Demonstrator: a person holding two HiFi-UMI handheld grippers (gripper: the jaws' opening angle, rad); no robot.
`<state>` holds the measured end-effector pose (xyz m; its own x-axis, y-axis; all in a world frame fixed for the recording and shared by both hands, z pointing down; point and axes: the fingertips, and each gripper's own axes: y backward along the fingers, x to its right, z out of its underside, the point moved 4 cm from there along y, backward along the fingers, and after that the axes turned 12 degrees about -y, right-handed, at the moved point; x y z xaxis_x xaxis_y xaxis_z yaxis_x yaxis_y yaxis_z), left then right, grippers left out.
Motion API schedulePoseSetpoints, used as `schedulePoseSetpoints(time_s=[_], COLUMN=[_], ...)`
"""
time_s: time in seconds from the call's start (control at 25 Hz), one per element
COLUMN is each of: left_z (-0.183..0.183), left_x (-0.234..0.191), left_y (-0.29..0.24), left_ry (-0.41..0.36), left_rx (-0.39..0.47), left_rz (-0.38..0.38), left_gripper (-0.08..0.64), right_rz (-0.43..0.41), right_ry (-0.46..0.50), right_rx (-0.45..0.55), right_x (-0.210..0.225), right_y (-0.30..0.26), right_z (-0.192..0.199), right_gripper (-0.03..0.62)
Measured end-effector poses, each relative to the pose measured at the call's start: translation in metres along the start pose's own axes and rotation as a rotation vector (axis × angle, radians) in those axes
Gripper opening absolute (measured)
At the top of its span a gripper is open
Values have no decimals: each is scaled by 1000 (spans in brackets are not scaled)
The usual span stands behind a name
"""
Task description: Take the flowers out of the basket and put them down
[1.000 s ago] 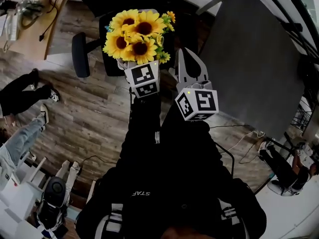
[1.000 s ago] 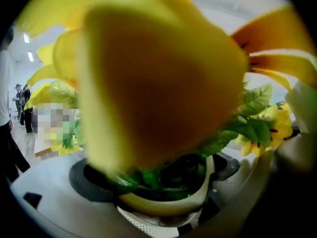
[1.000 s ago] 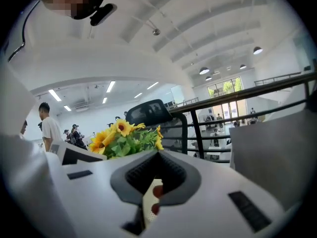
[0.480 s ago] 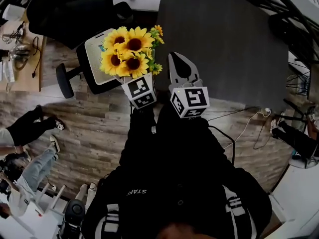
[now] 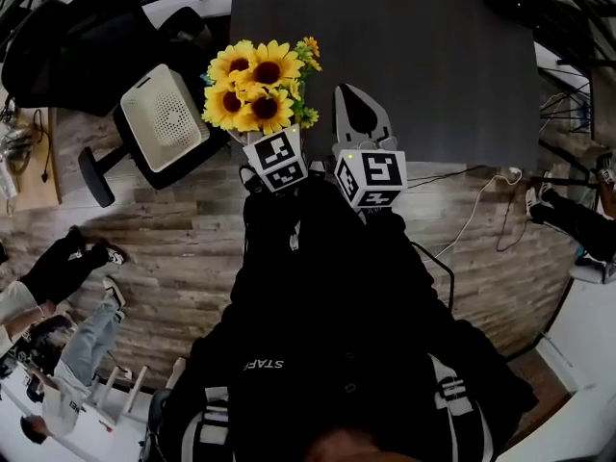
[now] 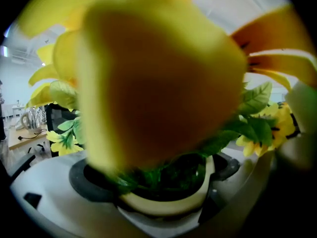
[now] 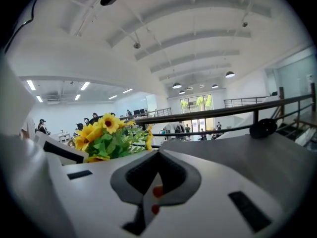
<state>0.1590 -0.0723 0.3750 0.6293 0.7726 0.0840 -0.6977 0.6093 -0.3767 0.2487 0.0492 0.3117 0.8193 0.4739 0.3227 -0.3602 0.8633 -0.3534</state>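
One bunch of flowers (image 5: 258, 85), and my left gripper (image 6: 163, 185) has it: jaws pinched onto the cream collar (image 6: 166, 207) at the foot of the stems, blooms standing up over the near-left corner of the grey table (image 5: 433, 75). The right gripper (image 5: 358, 104) hangs over the table's near edge, jaws pressed together, nothing in them. The white basket (image 5: 164, 118) sits off the table's left side on a chair (image 5: 96, 166), and the flowers are clear of it.

Now the danger, as I judge it: that corner. If I put the bunch down this close to the table's edge, a top-heavy head of blooms could topple off onto the floor. My pinch is only on the collar's rim, so a tilt could let it slip. And petals swamp the left gripper view, so I'd be landing it half blind. Better to go further in over the table.
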Motion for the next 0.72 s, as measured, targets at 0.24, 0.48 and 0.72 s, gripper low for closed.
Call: schedulePoseSetpoints(time_s=[0.24,0.48,0.72], left_z=[36,82,120], left_x=[43,87,98], left_y=[-32,-63,-90], left_ry=[-10,-33,-49], left_rx=[-35,-96,-119], left_rz=[22,22,27], left_gripper=[560,560,560], right_rz=[68,93,100], right_ry=[5,-15,-20], right_rx=[-28,-71,-98], right_x=[60,116,134], right_y=[5,6,-10], right_z=[21,48,77], right_gripper=[12,12,12])
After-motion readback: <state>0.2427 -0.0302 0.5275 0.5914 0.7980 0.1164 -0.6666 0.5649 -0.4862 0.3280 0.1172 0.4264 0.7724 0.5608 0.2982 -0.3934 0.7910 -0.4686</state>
